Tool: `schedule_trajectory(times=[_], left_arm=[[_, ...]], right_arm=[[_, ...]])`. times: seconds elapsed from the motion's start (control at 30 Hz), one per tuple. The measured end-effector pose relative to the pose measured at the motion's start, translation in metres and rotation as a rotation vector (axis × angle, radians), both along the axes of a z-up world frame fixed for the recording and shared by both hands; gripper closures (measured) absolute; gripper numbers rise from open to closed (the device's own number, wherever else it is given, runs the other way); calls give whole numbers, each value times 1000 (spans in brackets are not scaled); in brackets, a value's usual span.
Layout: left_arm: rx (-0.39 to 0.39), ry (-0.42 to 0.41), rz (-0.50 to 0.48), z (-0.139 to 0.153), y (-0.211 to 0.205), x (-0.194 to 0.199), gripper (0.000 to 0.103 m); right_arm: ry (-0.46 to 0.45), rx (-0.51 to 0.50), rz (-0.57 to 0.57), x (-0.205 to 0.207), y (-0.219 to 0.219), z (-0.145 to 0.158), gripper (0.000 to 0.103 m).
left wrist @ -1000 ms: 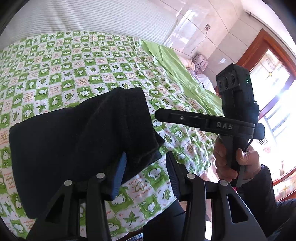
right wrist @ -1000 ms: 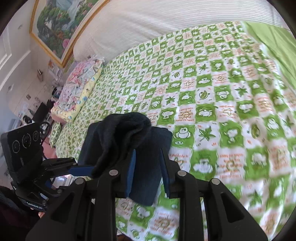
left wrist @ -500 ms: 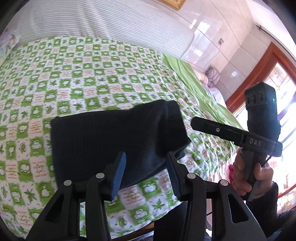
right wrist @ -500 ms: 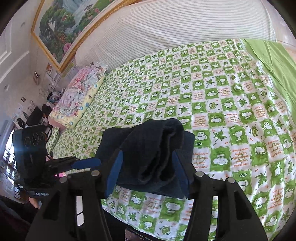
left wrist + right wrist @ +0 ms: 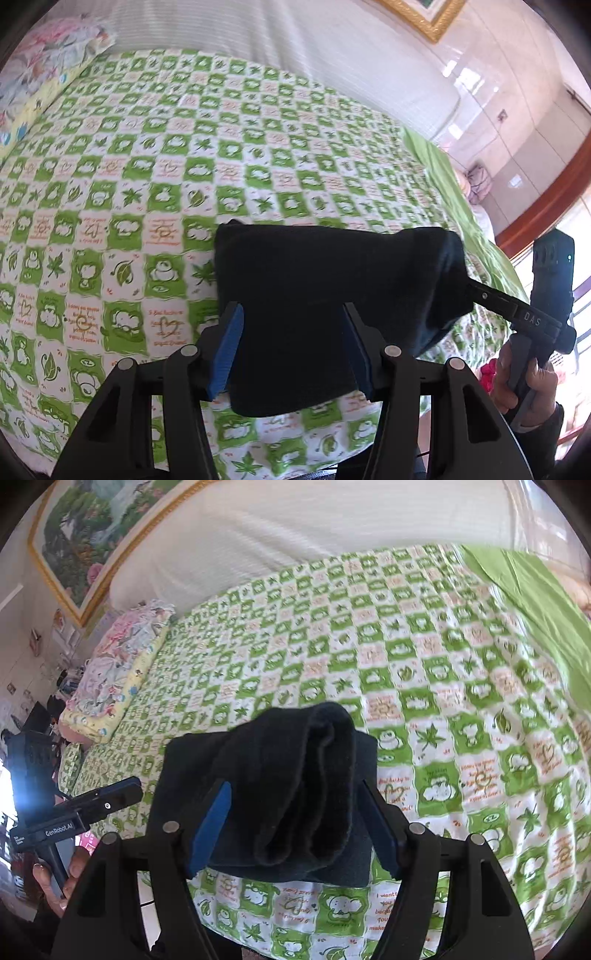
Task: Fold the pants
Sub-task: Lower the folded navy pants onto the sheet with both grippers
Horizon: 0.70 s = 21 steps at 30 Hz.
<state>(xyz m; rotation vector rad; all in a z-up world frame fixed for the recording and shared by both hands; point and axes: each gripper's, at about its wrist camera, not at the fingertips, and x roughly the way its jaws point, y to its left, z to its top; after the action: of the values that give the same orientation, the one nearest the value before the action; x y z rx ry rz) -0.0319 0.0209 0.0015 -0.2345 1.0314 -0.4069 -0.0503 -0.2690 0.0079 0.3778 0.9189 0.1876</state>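
Both grippers now stand wide apart, holding nothing; a second ago they stood narrower, close at the pants' near edge. Left gripper (image 5: 291, 347) sits pulled back, pants (image 5: 332, 295) lying just ahead between its blue pads (image 5: 225, 350). Right gripper (image 5: 295, 827) likewise, pants (image 5: 295, 786) straight ahead, top layer bunched into a soft roll. Pants rest folded on the bed (image 5: 129, 177) near its front edge, in a compact dark block. My read: fold is basically done, release finished. Fabric looks thick, matte, fleecy, dark navy-black; edges rounded, not crisp. Bed sheet is a thin green-white check print, mostly flat. Left of the right gripper, a floral pillow (image 5: 118, 672).
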Motion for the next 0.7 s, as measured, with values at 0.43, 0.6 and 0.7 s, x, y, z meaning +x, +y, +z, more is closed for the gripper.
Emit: schedule_trajectory(times=[0.43,0.6,0.7], left_arm=[[26,103,4,-42,-2,19,44],[8,132,7,-53,-1,27,42],[-19,154,9,-59,0,30,42]], right_arm=[[76,91,-40,-9,-18,-45,31],[72,140,-27,-8,-21,-51,31],[76,167,-14,-5,-21,-54,31]])
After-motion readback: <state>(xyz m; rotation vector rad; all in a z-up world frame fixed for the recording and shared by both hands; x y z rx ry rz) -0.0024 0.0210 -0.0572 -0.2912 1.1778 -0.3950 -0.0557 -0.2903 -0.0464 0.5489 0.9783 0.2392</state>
